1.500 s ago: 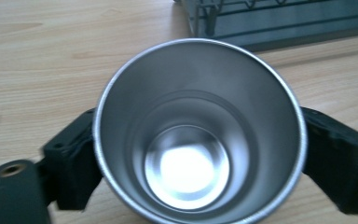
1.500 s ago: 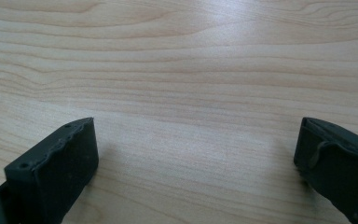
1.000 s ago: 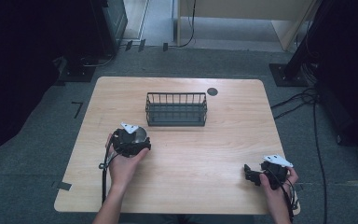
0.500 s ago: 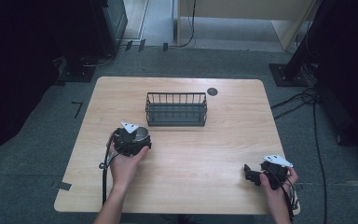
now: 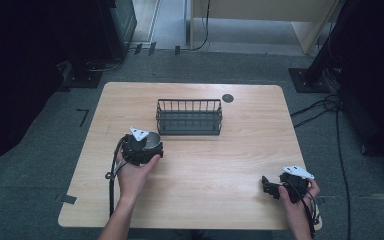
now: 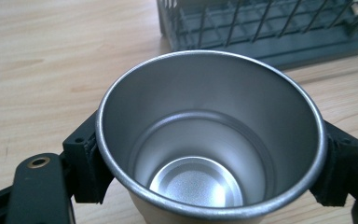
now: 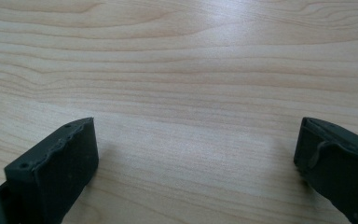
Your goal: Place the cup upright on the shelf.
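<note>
The left gripper (image 5: 147,145) was clamped on a steel cup (image 6: 209,140), one jaw pressed to each side of the wall just under the rim. The cup stood upright, mouth up and empty, over the left middle of the counter (image 5: 240,165). Whether its base touched the wood or hung just above it could not be told.

The wire basket (image 5: 189,116) lay just beyond the cup, to its far right, with its long axis running left to right across the counter. In the left gripper view its near wall (image 6: 265,28) sat close behind the cup's rim, so the coming move looked like a short lift forward and right over that wall.

The right gripper (image 5: 272,186) rested at the near right corner, well apart from both cup and basket, its jaws spread wide over bare wood (image 7: 186,93) and holding nothing. The left hand was plainly the nearer one.
</note>
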`<state>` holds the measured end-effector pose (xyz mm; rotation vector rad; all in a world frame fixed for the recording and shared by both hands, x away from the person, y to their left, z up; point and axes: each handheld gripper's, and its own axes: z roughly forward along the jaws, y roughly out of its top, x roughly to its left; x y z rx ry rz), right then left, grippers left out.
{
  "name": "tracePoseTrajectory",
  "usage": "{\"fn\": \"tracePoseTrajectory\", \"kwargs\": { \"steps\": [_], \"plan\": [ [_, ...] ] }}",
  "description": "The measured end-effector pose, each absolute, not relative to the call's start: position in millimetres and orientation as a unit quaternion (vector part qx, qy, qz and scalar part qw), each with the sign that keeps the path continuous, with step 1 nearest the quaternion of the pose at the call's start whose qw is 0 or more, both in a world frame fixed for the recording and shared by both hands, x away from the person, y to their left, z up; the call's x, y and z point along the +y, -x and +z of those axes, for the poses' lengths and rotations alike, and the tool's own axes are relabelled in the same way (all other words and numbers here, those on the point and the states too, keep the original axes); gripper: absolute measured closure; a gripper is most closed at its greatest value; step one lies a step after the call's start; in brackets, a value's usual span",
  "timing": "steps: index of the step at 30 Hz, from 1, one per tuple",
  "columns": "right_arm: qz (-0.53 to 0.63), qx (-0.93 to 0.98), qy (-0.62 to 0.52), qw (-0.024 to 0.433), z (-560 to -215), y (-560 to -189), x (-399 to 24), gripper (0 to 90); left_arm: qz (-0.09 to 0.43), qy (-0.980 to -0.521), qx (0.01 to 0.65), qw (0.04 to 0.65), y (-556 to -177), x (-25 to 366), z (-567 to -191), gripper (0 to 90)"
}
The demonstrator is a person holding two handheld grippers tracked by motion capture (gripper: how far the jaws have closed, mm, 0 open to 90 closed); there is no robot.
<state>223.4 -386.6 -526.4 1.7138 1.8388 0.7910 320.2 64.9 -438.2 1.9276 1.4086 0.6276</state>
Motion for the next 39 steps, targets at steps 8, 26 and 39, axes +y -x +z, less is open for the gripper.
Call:
{"fn": "tracePoseTrajectory", "kwargs": {
  "steps": [8,26,39],
  "plan": [
    [0.291,0.675,-0.63,0.251,-526,-224,-387,0.0,0.231,-0.74,0.525,0.352,-322,57,-421,19.0],
    [0.291,0.675,-0.63,0.251,-526,-224,-387,0.0,0.218,-0.745,0.512,0.368,-349,44,-398,19.0],
    [0.291,0.674,-0.631,0.25,-526,-223,-386,0.0,0.22,-0.743,0.508,0.377,-367,37,-381,19.0]
  ]
}}
